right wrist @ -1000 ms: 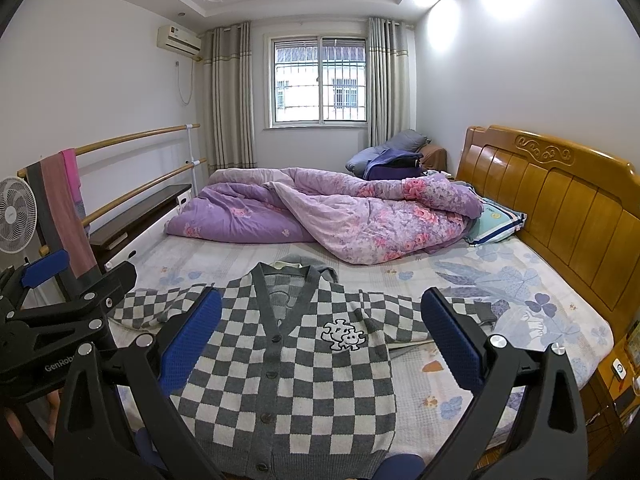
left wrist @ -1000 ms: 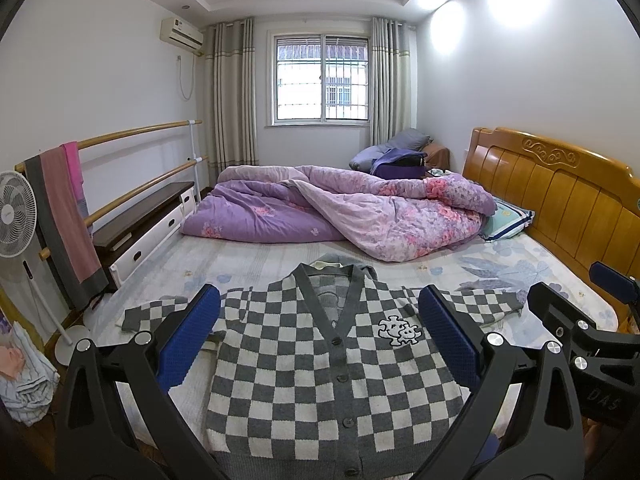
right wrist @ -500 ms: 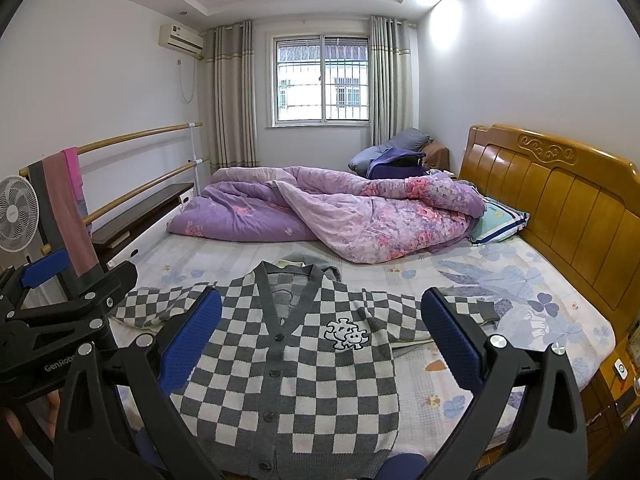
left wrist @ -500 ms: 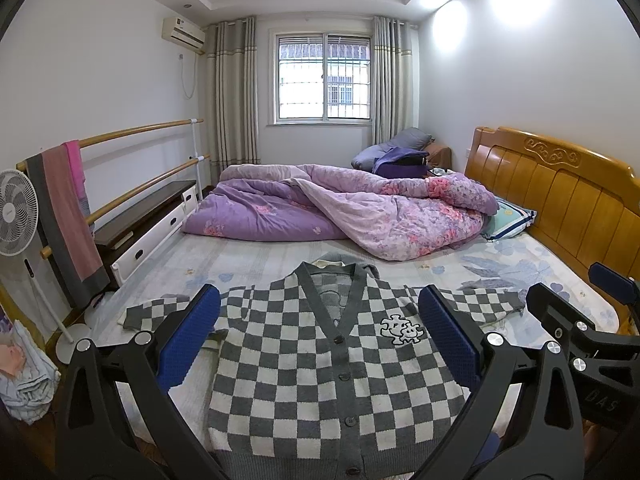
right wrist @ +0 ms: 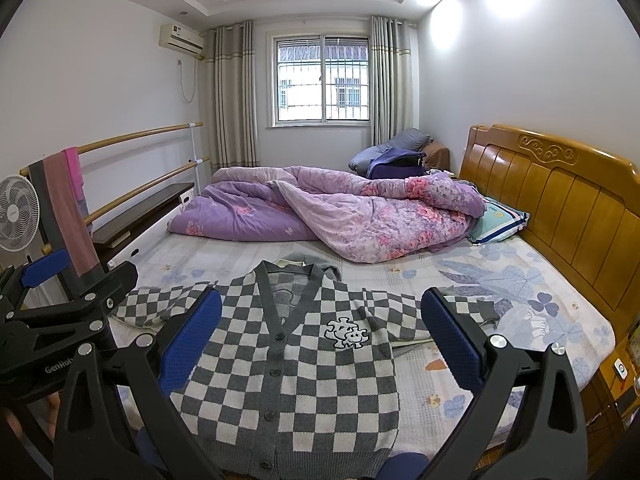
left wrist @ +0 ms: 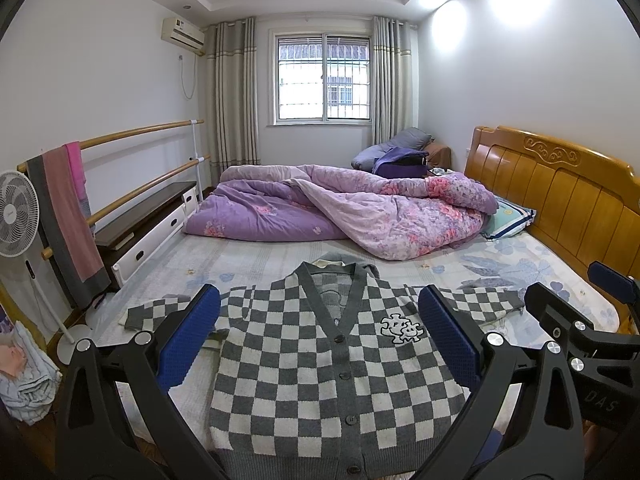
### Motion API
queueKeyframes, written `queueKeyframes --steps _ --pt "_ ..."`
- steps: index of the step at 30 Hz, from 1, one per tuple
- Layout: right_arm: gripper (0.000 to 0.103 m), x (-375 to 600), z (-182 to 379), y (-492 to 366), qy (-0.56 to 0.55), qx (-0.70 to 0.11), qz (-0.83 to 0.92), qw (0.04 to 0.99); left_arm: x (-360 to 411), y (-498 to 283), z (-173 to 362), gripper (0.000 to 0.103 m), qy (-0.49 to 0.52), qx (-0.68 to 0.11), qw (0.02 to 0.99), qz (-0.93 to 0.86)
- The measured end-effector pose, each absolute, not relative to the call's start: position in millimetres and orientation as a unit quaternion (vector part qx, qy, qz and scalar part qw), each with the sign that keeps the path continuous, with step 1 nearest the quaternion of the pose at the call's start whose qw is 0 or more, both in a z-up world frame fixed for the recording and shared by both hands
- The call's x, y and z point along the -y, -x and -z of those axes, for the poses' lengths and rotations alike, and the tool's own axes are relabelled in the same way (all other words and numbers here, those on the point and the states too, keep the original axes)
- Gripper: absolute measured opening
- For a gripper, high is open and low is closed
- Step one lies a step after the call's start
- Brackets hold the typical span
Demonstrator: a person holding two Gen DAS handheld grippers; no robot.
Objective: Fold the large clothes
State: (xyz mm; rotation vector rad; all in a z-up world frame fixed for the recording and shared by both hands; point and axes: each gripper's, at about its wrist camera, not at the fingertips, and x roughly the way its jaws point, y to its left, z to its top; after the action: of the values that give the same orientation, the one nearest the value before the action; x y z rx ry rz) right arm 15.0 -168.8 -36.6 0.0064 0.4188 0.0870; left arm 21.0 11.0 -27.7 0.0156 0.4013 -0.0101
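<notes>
A grey and white checked cardigan lies flat and buttoned on the bed, collar towards the far end and both sleeves spread sideways. My left gripper hovers above its hem, open, nothing between its blue pads. My right gripper is open too, held just to the right of the left one over the cardigan's lower part. In the left wrist view the right gripper's frame shows at the right edge. The left gripper's frame appears at the left in the right wrist view.
A crumpled purple floral duvet fills the far half of the bed, with a pillow by the wooden headboard. Left of the bed stand a rail with hanging towels, a fan and a low cabinet.
Both grippers have drifted very slightly; the view of the cardigan has barely shifted. Both stay open and the cardigan has not moved.
</notes>
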Motion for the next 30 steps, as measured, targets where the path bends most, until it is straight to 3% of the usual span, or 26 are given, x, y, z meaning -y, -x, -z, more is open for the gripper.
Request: queueKeyframes --steps 18,25,30 --pt "0.096 162.9 39.7 -22.3 -0.004 -0.220 -0.047 0.974 -26.3 -22.3 45.5 0.098 -0.008 -0.214 0.977 -0.004" --pt "0.096 156.9 70.5 -67.9 -0.020 -0.199 -0.106 0.974 -44.1 -78.9 78.7 0.098 -0.012 -0.257 0.965 -0.043" --pt "0.096 121.3 95.0 -109.5 0.027 -0.209 -0.119 0.970 -79.6 -125.2 113.7 0.098 -0.007 -0.297 0.953 -0.057"
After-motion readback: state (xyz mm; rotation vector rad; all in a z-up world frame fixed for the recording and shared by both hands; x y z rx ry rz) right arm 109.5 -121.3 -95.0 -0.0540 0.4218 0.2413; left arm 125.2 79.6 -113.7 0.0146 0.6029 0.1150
